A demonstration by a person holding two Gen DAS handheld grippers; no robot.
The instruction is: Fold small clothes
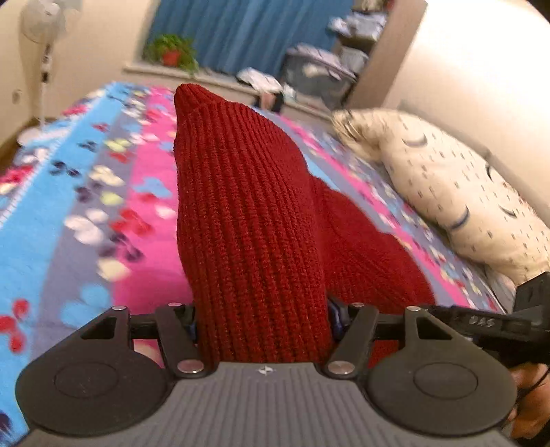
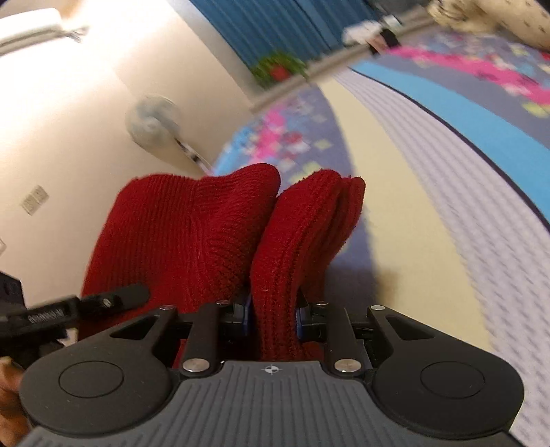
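Note:
A dark red ribbed knit garment (image 1: pixel 247 223) is held up above the bed. My left gripper (image 1: pixel 263 319) is shut on one bunched part of it, and the cloth stands up between the jaws and hides the fingertips. My right gripper (image 2: pixel 273 316) is shut on another bunched part of the same red garment (image 2: pixel 295 247), which folds into two lobes. The right gripper's black body (image 1: pixel 498 326) shows at the right edge of the left wrist view; the left gripper's body (image 2: pixel 68 309) shows at the left edge of the right wrist view.
The bed has a colourful butterfly-pattern cover (image 1: pixel 103 192). A cream patterned pillow (image 1: pixel 447 192) lies on the right by the wall. A potted plant (image 1: pixel 172 51) sits on the sill under blue curtains (image 1: pixel 247 31). A standing fan (image 1: pixel 43 27) is at far left.

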